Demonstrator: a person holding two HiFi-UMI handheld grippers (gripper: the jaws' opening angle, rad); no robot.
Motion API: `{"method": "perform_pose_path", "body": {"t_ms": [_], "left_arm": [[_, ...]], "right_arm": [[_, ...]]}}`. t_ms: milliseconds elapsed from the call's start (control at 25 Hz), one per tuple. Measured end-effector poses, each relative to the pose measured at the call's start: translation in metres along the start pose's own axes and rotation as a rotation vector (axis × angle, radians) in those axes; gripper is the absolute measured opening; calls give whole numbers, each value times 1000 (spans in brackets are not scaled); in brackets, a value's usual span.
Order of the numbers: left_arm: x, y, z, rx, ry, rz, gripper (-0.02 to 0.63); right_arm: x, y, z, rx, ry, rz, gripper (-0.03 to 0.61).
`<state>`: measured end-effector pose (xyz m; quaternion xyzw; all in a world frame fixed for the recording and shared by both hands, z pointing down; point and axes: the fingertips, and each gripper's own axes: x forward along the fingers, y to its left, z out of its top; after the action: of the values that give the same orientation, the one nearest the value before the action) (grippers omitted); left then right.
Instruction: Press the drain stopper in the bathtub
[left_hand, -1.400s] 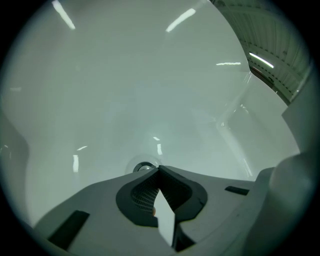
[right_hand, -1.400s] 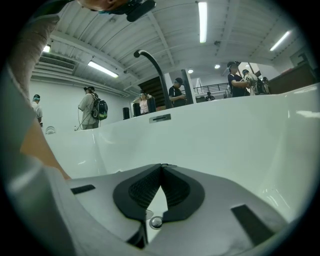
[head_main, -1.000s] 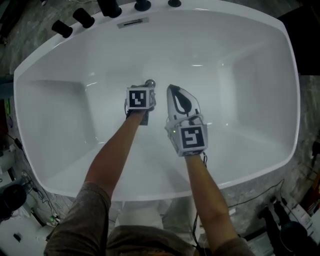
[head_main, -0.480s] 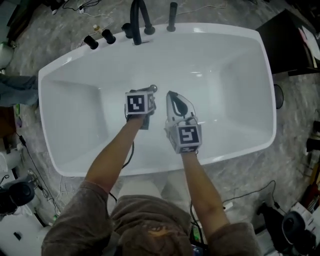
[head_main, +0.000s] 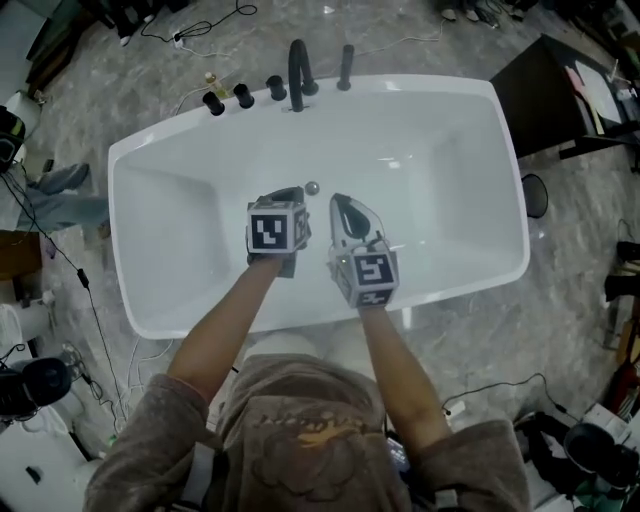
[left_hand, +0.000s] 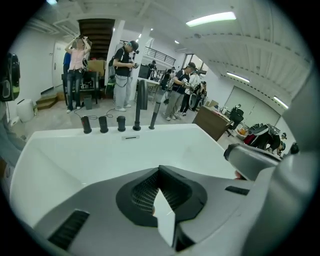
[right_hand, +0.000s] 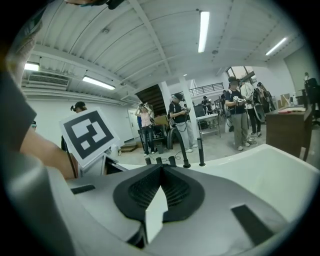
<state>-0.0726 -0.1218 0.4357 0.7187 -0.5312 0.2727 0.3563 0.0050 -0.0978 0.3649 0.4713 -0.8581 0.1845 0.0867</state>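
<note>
The white bathtub (head_main: 160, 160) fills the middle of the head view, with the small round metal drain stopper (head_main: 312, 187) on its floor. My left gripper (head_main: 288, 193) is held above the tub just left of the stopper, apart from it, its jaws together and empty. My right gripper (head_main: 337, 201) hovers just right of and below the stopper, its jaws closed to a point, holding nothing. In both gripper views the jaws meet, left gripper (left_hand: 160, 171) and right gripper (right_hand: 161, 169), and point level over the tub's far rim. Neither gripper view shows the stopper.
A black faucet (head_main: 297, 62) and black knobs (head_main: 242, 95) stand on the tub's far rim, the faucet (left_hand: 138, 105) also showing in the left gripper view. A dark cabinet (head_main: 560, 95) stands at the right. Cables lie on the marble floor. Several people stand beyond the tub.
The head camera has pulled back, so the tub looks smaller. Both grippers have risen away from the tub floor, and the left one now sits clear of the stopper.
</note>
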Motion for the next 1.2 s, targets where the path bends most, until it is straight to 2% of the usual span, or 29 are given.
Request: {"method": "perform_pose_path", "body": {"t_ms": [160,360,680,880,1200], "left_arm": [[-52,-12,19,39,-62,-36,3],[-113,-38,36,145,-162,-92,3],[-182,-71,34,283,-298,-210,3],[-219,-74,32,349,-386,-269,3],[-268,-73,31,395,-553,-386,3]], "right_arm": [[-20,21,22,3,-3,17,0],[-49,50,41,-15,0,59,0],[-86,82,67,-30,-30,100,0],[-107,97,83,-39,-71,122,0],[-132,128,100,-77,-155,188,0]]}}
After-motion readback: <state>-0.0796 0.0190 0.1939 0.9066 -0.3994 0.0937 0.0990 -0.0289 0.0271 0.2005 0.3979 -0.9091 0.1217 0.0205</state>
